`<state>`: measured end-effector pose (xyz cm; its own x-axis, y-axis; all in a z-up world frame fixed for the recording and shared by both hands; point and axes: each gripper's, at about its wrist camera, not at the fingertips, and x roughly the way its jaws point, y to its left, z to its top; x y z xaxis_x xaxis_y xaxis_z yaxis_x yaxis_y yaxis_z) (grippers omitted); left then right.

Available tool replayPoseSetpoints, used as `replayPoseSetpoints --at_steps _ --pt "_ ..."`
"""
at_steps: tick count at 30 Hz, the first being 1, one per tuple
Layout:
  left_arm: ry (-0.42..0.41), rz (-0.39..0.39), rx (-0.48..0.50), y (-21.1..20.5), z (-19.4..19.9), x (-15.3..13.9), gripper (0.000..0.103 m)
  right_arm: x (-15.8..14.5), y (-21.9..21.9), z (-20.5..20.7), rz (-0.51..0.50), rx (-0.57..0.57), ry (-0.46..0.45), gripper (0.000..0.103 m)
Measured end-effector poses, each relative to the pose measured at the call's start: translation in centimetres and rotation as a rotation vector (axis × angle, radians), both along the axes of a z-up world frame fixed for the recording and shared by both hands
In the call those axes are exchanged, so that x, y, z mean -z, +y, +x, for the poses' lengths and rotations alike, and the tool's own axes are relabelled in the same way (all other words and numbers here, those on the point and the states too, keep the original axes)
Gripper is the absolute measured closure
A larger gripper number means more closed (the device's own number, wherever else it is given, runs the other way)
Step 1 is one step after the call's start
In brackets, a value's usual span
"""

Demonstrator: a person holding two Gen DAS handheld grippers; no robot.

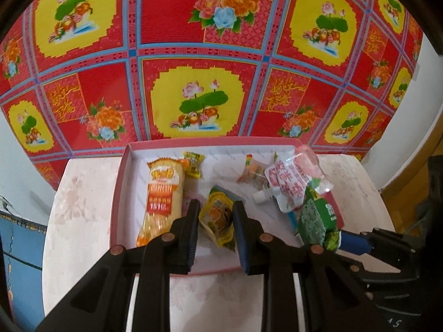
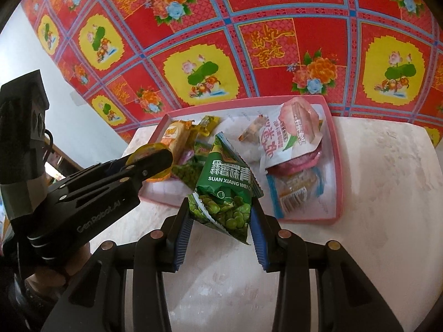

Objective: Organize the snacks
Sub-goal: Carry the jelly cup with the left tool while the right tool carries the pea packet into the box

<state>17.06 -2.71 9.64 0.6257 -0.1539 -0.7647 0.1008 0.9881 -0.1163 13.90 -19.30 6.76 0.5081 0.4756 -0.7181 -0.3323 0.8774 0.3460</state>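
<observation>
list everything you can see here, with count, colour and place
tray: 1, pink rim, white inside, on the table
table: 1, pale marbled, under the tray
cloth: 1, red with yellow flower panels, behind the table
long wafer pack: 1, orange, left side of tray
yellow pouch: 1, between the left gripper's fingers
spout pouch: 1, white and pink, right side of tray
pea bag: 1, green, in the right gripper
left gripper: black, over the tray
right gripper: black with blue pads, near the tray's front edge
</observation>
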Motion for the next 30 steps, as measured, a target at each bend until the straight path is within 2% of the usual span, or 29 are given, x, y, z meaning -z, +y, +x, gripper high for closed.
replayPoseSetpoints --at_steps 15,25,30 --pt "0.012 0.015 -0.008 -0.2 4.4 2.1 0.078 1.4 0.2 2.3 0.019 -0.018 0.035 0.063" --pt "0.052 0.006 -0.015 0.0 6.1 3.9 0.078 2.4 0.5 3.6 0.018 -0.011 0.049 0.063" --pt "0.053 0.011 -0.009 0.0 6.2 4.0 0.069 2.9 0.7 4.3 0.018 -0.003 0.056 0.062"
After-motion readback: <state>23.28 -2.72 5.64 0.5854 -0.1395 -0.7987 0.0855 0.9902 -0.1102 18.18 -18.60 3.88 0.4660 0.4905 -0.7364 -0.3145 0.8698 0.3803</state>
